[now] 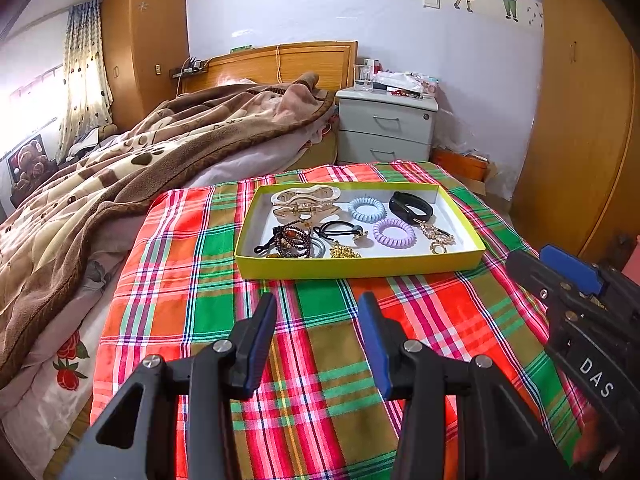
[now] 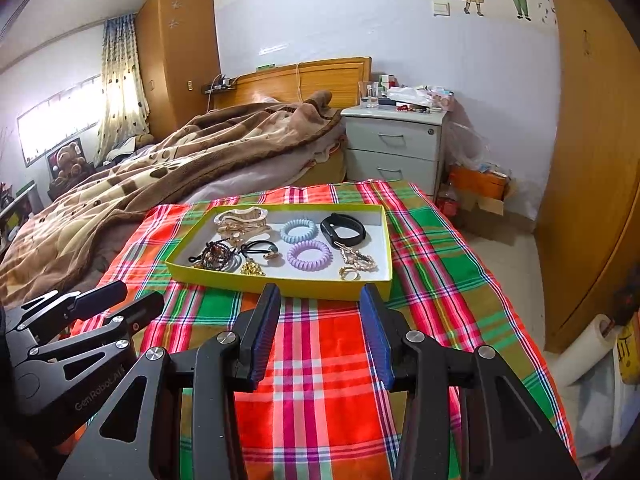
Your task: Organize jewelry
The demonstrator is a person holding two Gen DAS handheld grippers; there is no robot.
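A shallow yellow tray (image 1: 360, 267) (image 2: 280, 286) sits on a plaid cloth. It holds cream hair claws (image 1: 306, 196), a blue spiral tie (image 1: 366, 209) (image 2: 298, 231), a purple spiral tie (image 1: 394, 232) (image 2: 309, 255), a black band (image 1: 411, 204) (image 2: 343, 229), black elastic ties (image 1: 340, 230), dark bead bracelets (image 1: 292, 240) (image 2: 218, 256) and gold chains (image 1: 344, 251) (image 2: 358, 260). My left gripper (image 1: 318, 308) is open and empty, short of the tray's near wall. My right gripper (image 2: 320, 300) is open and empty, its tips at the tray's near wall. It also shows in the left wrist view (image 1: 560, 280).
The plaid cloth (image 1: 320, 360) (image 2: 320, 360) covers a raised surface beside a bed with a brown blanket (image 1: 120, 184). A grey nightstand (image 1: 386, 128) stands behind. A wooden wardrobe (image 2: 592, 160) is at the right, with an orange box (image 2: 478, 184) on the floor.
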